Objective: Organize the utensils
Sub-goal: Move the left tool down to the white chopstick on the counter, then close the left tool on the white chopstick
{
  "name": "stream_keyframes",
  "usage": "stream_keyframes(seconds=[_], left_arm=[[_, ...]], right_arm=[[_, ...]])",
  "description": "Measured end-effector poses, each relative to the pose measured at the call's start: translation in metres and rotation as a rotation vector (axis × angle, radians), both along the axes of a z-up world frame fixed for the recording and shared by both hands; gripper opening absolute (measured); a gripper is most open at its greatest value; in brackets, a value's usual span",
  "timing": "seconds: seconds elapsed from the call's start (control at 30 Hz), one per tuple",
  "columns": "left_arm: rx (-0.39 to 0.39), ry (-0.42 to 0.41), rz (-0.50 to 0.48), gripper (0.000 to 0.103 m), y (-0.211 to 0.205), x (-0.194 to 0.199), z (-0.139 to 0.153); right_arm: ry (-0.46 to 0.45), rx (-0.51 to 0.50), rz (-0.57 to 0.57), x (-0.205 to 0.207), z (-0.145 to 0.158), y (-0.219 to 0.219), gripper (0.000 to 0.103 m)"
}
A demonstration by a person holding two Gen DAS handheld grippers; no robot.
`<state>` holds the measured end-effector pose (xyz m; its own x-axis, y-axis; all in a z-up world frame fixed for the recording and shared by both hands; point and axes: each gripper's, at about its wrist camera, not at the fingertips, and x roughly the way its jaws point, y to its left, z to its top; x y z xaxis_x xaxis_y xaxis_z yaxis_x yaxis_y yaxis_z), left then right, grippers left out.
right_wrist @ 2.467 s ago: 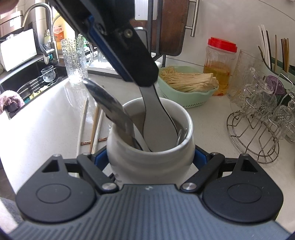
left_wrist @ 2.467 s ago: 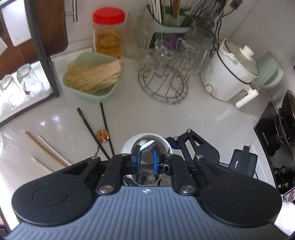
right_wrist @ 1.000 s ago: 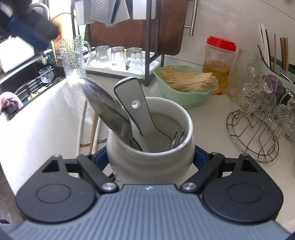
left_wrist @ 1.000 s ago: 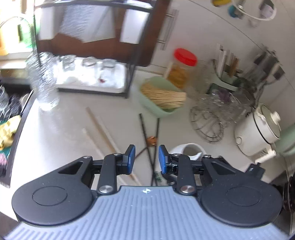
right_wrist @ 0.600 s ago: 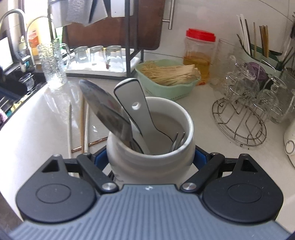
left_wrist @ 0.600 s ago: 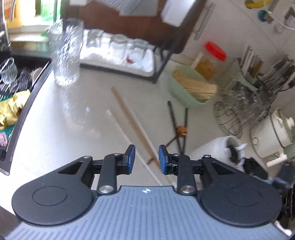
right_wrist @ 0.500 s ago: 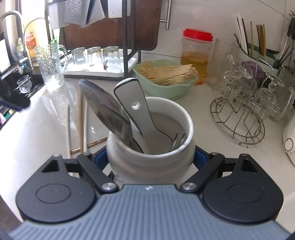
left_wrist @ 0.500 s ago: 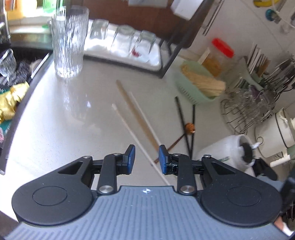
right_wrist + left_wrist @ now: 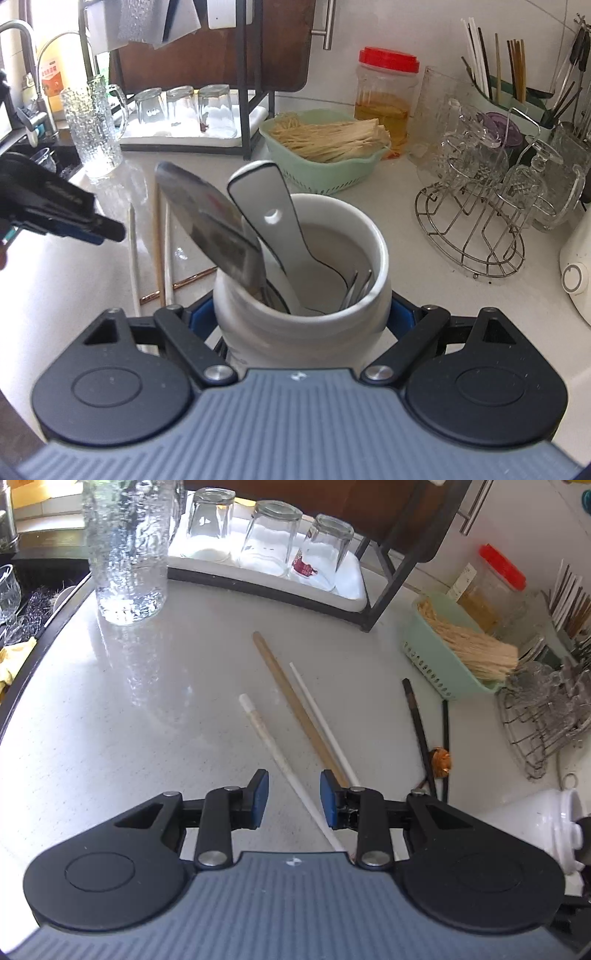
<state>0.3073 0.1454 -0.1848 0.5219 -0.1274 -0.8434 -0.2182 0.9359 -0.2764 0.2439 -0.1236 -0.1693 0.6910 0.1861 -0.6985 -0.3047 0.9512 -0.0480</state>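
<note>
The right gripper [image 9: 301, 317] is clamped around a white ceramic utensil crock [image 9: 303, 325], its blue pads pressed to either flank of the pot; inside the crock stand a broad steel ladle handle [image 9: 210, 229], a white rice paddle [image 9: 273, 221] and what look like fork tines [image 9: 356, 286], though that corner of the pot is dim and I cannot be sure; the left gripper [image 9: 294, 797] hangs low over the counter [image 9: 110, 738] to the left of the crock, its jaws part-way apart, having just eased wider, with nothing pinched; a white chopstick [image 9: 280, 760] runs on the counter under the gap between its blue pads [image 9: 260, 797], and I cannot tell from here whether the pads touch it; just beyond lie a wooden chopstick [image 9: 295, 705] and a second, thinner white chopstick [image 9: 321, 720], side by side; closer to the crock a pair of black chopsticks [image 9: 417, 723] lie across a copper-coloured spoon [image 9: 439, 762]; behind the crock sits a green basket [image 9: 325, 177] of dried noodles, with a red-lidded jar [image 9: 386, 99] behind it; a wire glass rack [image 9: 476, 221] stands to the crock's right, and a tall textured glass [image 9: 94, 133] and a tray of upturned tumblers [image 9: 184, 110] stand back to its left.
</note>
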Motion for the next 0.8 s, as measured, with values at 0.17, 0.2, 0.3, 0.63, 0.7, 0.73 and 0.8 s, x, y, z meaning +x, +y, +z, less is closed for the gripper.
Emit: stream_keyframes(seconds=[0.17, 0.2, 0.3, 0.63, 0.7, 0.73, 0.8], left_arm=[[0.047, 0.026, 0.003, 0.035, -0.006, 0.015, -0.011], [0.062, 0.025, 0.004, 0.035, -0.007, 0.016, -0.011], [0.099, 0.019, 0.007, 0.035, -0.01, 0.022, -0.012], [0.16, 0.072, 0.006, 0.007, -0.018, 0.038, -0.014], [0.151, 0.075, 0.0, 0.006, -0.017, 0.036, -0.014], [0.145, 0.077, -0.004, 0.006, -0.016, 0.033, -0.014], [0.125, 0.08, -0.011, 0.006, -0.014, 0.026, -0.013]], right_arm=[[0.007, 0.0, 0.004, 0.0, 0.0, 0.0, 0.091], [0.01, -0.001, 0.004, 0.001, 0.0, 0.0, 0.091], [0.018, -0.002, 0.012, 0.002, 0.001, 0.0, 0.091], [0.021, -0.002, 0.021, 0.003, 0.001, -0.001, 0.091], [0.021, -0.004, 0.024, 0.002, 0.001, 0.0, 0.091], [0.021, -0.005, 0.025, 0.002, 0.0, 0.0, 0.091], [0.021, -0.006, 0.027, 0.002, 0.001, -0.001, 0.091]])
